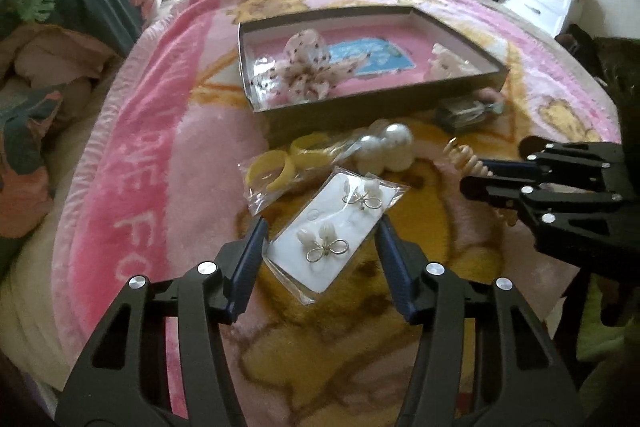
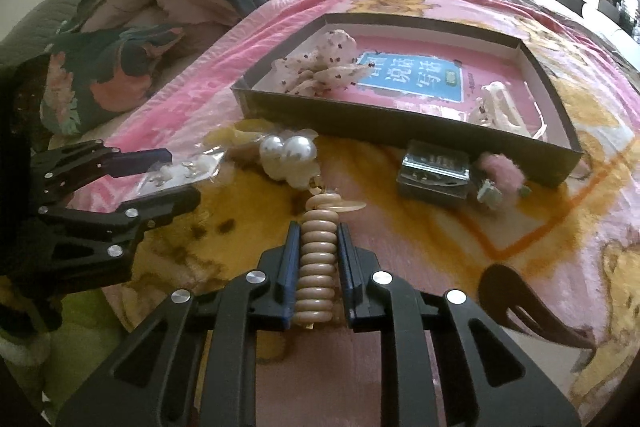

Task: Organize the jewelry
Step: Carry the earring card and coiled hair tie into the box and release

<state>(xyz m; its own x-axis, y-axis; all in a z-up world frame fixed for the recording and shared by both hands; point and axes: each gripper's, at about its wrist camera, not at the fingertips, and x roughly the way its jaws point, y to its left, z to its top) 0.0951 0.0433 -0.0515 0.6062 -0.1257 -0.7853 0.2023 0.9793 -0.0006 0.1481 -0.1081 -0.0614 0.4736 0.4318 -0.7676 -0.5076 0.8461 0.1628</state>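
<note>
My left gripper point(image 1: 320, 227) is open, its fingers on either side of a clear packet of butterfly earrings on a white card point(image 1: 330, 237) that lies on the blanket. My right gripper point(image 2: 318, 231) is shut on a beige spiral hair tie point(image 2: 317, 267), which lies lengthwise between its fingers. That gripper also shows in the left wrist view point(image 1: 472, 175) at the right. A shallow dark box point(image 1: 376, 103) lies behind, holding a spotted fabric scrunchie point(image 1: 306, 67) and a pale hair clip point(image 2: 496, 107).
Yellow bangles in a clear bag point(image 1: 280, 167), a large pearl hair piece point(image 1: 386, 147), a small metal box point(image 2: 434, 173), a pink fluffy piece point(image 2: 502, 173) and a brown claw clip point(image 2: 532, 307) lie on the pink and yellow blanket point(image 1: 140, 167). Pillows point(image 2: 132, 39) lie at the left.
</note>
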